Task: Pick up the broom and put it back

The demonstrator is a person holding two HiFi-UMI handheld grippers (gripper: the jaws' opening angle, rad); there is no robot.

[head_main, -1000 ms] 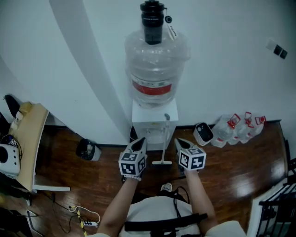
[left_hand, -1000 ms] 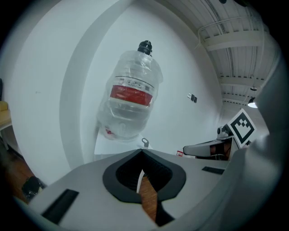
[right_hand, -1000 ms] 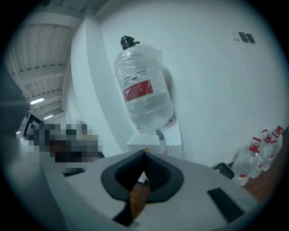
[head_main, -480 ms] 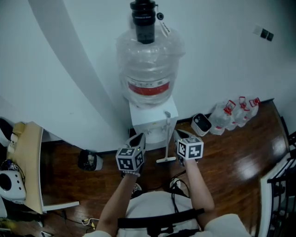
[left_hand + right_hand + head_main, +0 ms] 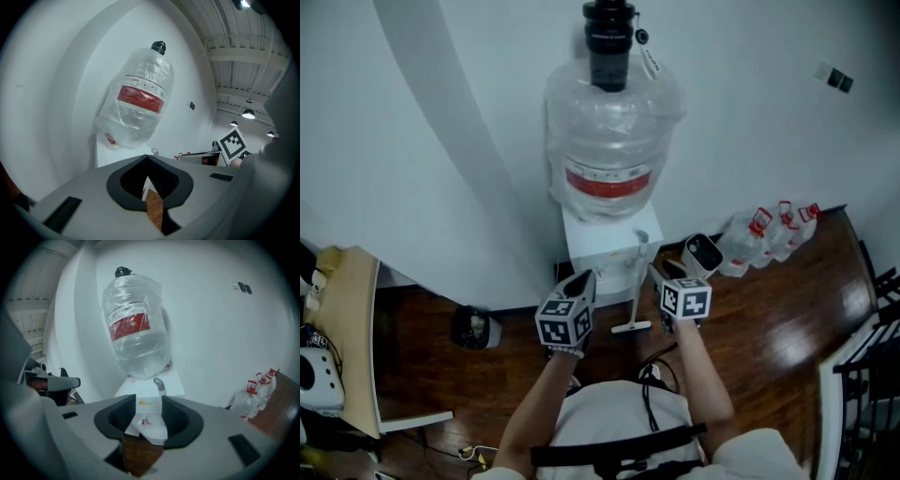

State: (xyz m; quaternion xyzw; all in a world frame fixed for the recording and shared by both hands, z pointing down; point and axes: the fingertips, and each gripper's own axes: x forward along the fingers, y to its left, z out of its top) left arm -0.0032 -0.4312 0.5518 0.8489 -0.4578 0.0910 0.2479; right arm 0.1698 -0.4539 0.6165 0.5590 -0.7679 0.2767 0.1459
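floor: dark wood boards under you, running up to a white wall.
water dispenser: white cabinet against the wall, straight ahead of you.
water bottle: big, clear, with a red label, standing neck-down on top of the dispenser.
broom: upright, leaning on the dispenser front with its head on the floor. It stands between your two grippers, nearer the right one.
right gripper: just right of the broom handle. Your jaws are apart and have just been opening. The pads press on nothing, and the handle top shows just beyond the gap.
left gripper: left of the broom and apart from it. Your jaws are closed together with nothing between them.
small bottles: red-capped cluster on the floor by the wall on your right, well apart from the broom.
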